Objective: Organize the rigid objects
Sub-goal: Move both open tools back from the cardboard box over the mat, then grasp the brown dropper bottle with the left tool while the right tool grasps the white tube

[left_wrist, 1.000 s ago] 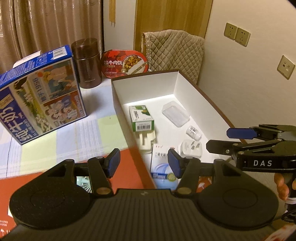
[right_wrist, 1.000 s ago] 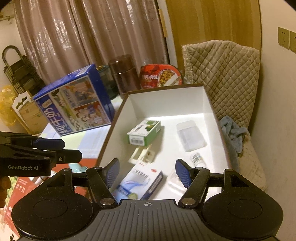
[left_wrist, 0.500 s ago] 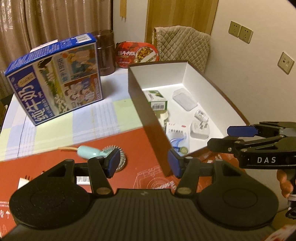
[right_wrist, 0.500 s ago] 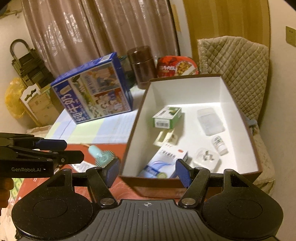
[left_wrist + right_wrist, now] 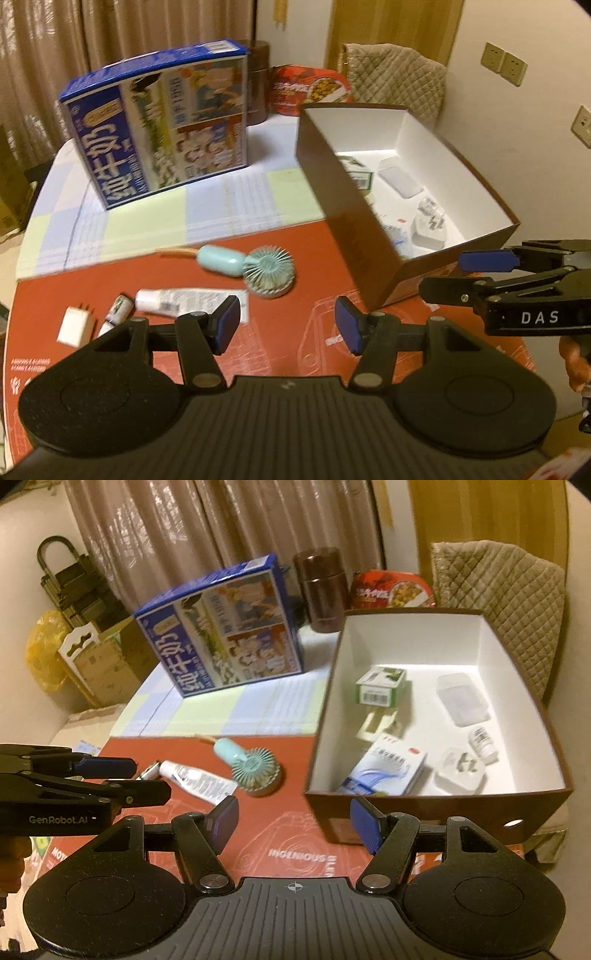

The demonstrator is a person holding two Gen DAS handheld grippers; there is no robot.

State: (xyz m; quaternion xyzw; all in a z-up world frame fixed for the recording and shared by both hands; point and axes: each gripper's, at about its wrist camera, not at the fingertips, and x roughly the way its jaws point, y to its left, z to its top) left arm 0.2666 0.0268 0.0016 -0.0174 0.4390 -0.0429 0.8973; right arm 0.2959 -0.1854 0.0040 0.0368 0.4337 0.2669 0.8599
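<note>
A brown box with a white inside [image 5: 351,229] [image 5: 532,716] stands on the right of the table. It holds a green carton [image 5: 380,686], a clear case [image 5: 461,699], a blue-white medicine box [image 5: 384,771], a white plug [image 5: 460,771] and a small bottle [image 5: 482,740]. On the red mat lie a teal hand fan [image 5: 258,267] [image 5: 251,764], a white tube [image 5: 184,301] [image 5: 195,777], a white charger [image 5: 75,326] and small vials [image 5: 120,308]. My left gripper [image 5: 286,326] is open and empty above the mat. My right gripper [image 5: 293,819] is open and empty before the box.
A big blue milk carton [image 5: 162,122] stands at the back left. A brown canister [image 5: 323,589] and a red meal tray [image 5: 391,590] stand behind the box. A quilted chair back [image 5: 498,602] is at the right. A checked cloth [image 5: 184,210] covers the far table.
Both grippers have pulled back and away from the box. The fan, tube and charger on the red mat have come into view. Both stay open.
</note>
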